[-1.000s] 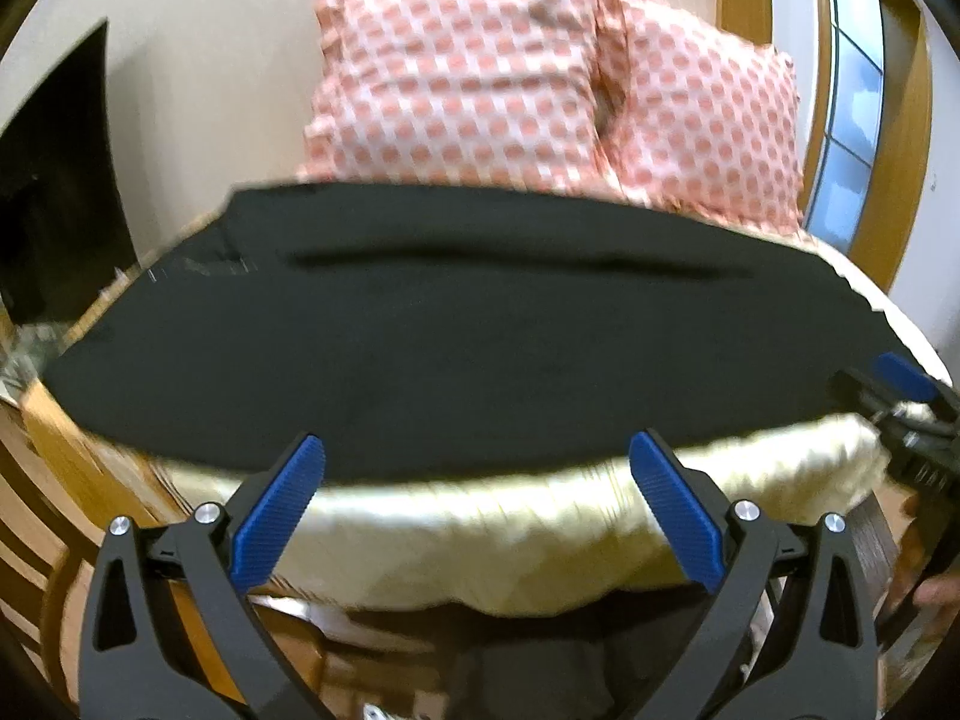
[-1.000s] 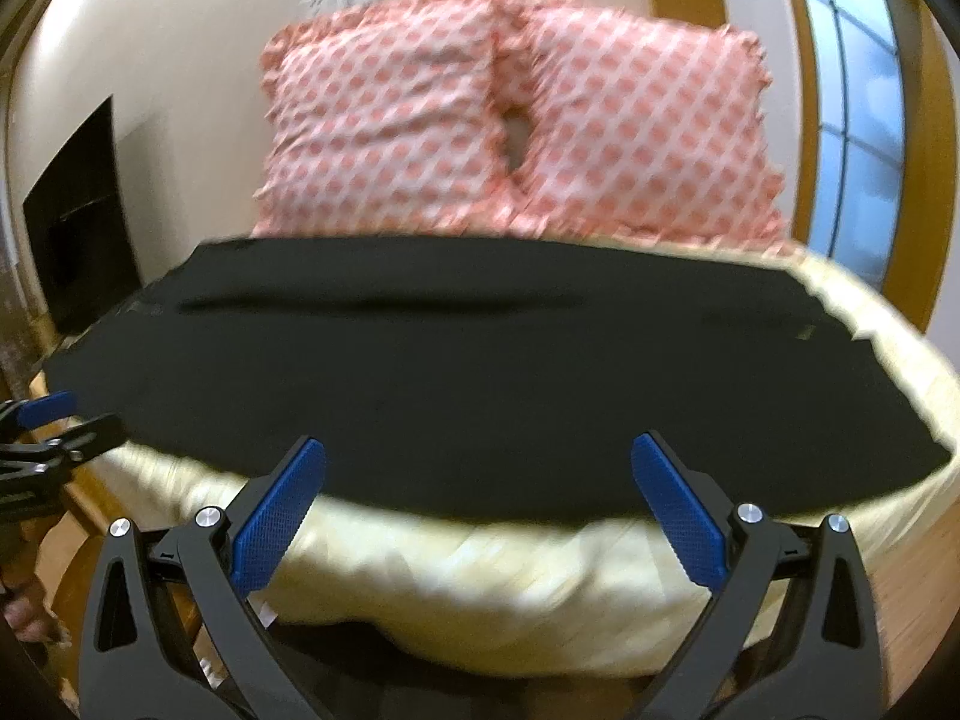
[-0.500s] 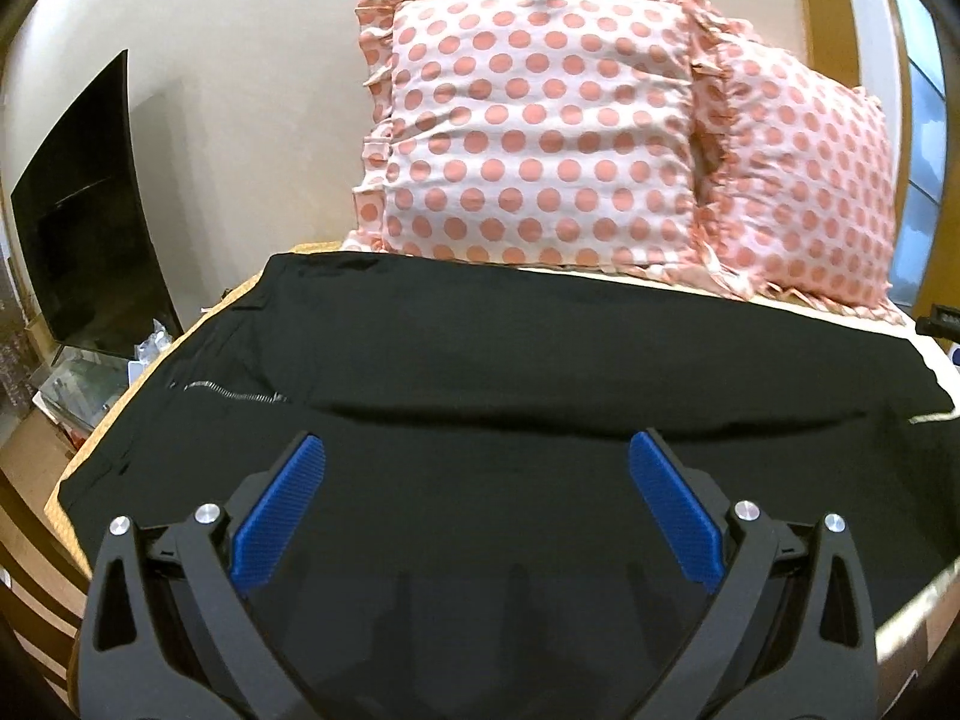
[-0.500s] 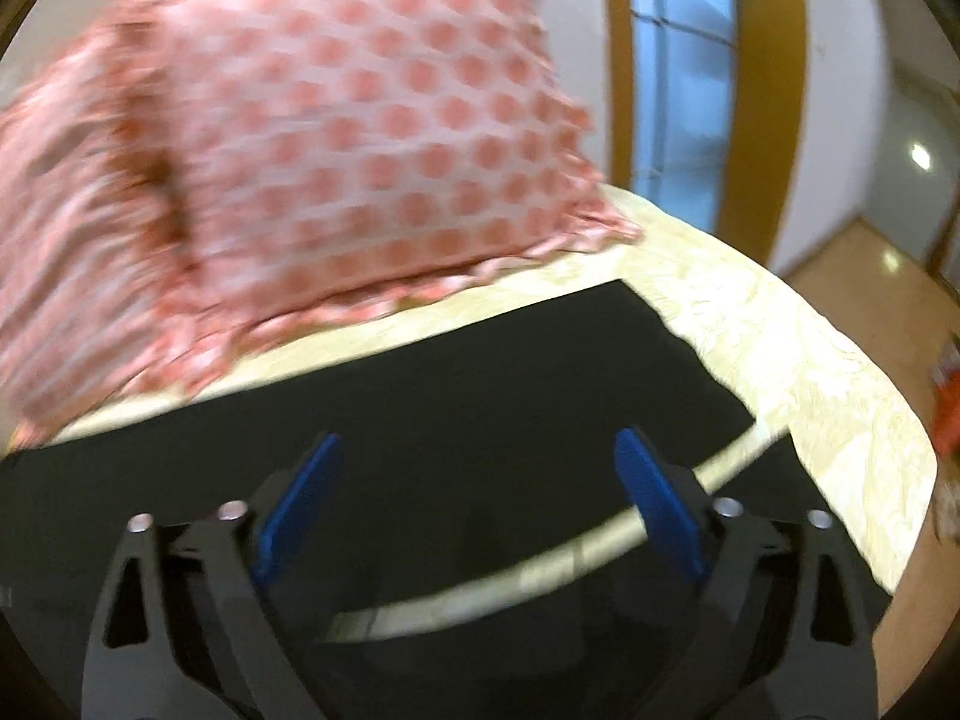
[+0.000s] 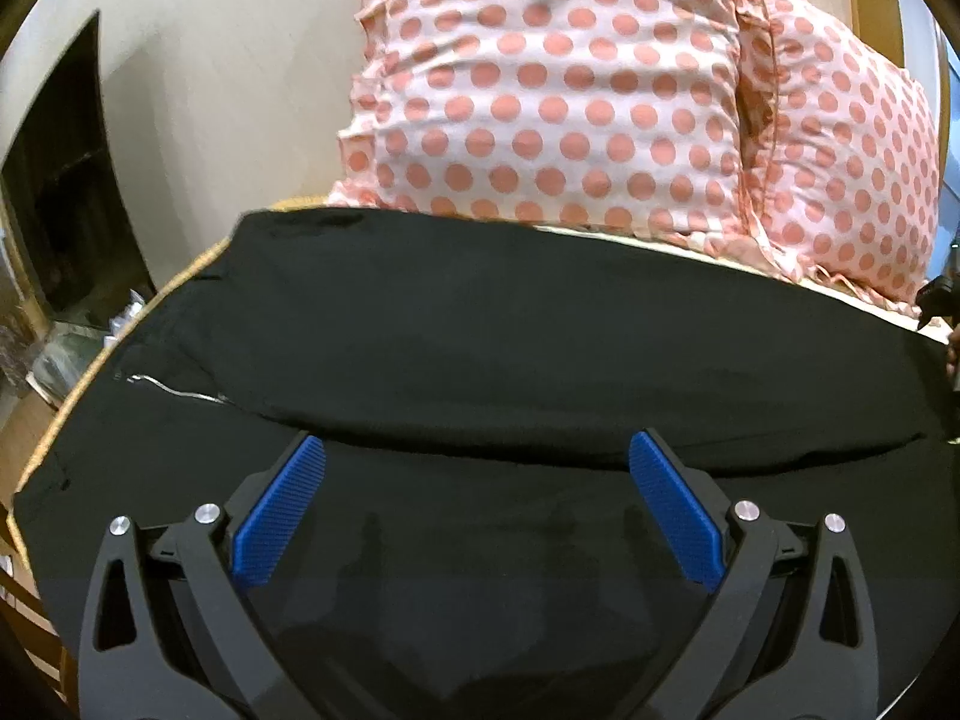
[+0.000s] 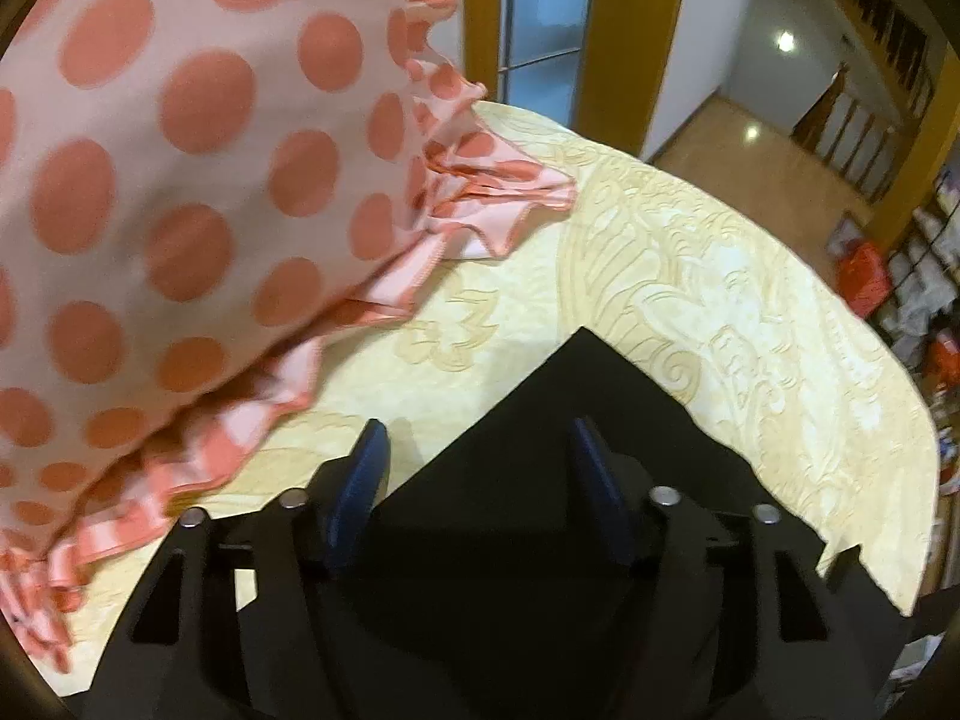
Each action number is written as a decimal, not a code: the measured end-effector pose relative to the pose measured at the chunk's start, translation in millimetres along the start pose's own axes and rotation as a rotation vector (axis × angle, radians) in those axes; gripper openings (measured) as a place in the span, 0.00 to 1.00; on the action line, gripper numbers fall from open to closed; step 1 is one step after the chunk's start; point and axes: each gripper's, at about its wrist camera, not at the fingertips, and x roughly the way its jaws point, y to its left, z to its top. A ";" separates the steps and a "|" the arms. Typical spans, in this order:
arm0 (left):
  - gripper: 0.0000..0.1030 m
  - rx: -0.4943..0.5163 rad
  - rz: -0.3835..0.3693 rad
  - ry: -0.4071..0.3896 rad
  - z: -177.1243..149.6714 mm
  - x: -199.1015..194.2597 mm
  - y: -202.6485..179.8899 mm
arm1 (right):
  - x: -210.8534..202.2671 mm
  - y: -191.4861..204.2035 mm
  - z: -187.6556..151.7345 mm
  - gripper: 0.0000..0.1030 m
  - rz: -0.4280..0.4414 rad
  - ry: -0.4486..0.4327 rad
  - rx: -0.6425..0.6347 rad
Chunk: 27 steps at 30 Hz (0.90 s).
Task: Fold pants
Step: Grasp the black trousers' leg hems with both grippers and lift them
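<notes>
While the black pants [image 5: 480, 324] lie flat on the bed [image 6: 690, 276] below the polka-dot pillows [image 5: 552, 78], the left claw [image 5: 477, 516] hovers spread; the right claw [image 6: 477, 480] is closing, its pads not yet pressing the pants' corner.

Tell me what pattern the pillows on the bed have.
Coral-pink polka dots on pale pink pillows, clearest in the left wrist view.

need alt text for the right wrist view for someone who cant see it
The right gripper points down over a corner of the black pants spread on a cream embossed bedspread, its blue-padded jaws closing around that corner but not yet pressing it. A pink polka-dot pillow fills the upper left, with a doorway and hallway beyond the bed.
</notes>
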 end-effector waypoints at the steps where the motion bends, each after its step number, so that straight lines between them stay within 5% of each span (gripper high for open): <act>1: 0.98 -0.006 -0.009 0.004 0.3 0.9 1.0 | 1.8 -1.4 -1.1 0.49 -0.008 0.002 -0.006; 5: 0.98 -0.028 -0.036 0.021 -0.8 4.0 5.9 | -0.1 -19.8 -5.4 0.29 0.057 -0.022 0.020; 8: 0.98 -0.047 -0.046 0.029 -1.0 5.6 9.0 | -0.4 -40.7 -8.5 0.12 0.204 -0.016 0.067; 20: 0.98 -0.084 -0.052 -0.021 13.1 -31.7 35.4 | -102.8 -131.7 -79.0 0.04 0.564 -0.231 0.047; 27: 0.98 -0.148 -0.097 -0.034 57.0 -36.5 68.9 | -137.6 -197.4 -182.2 0.04 0.660 -0.293 0.062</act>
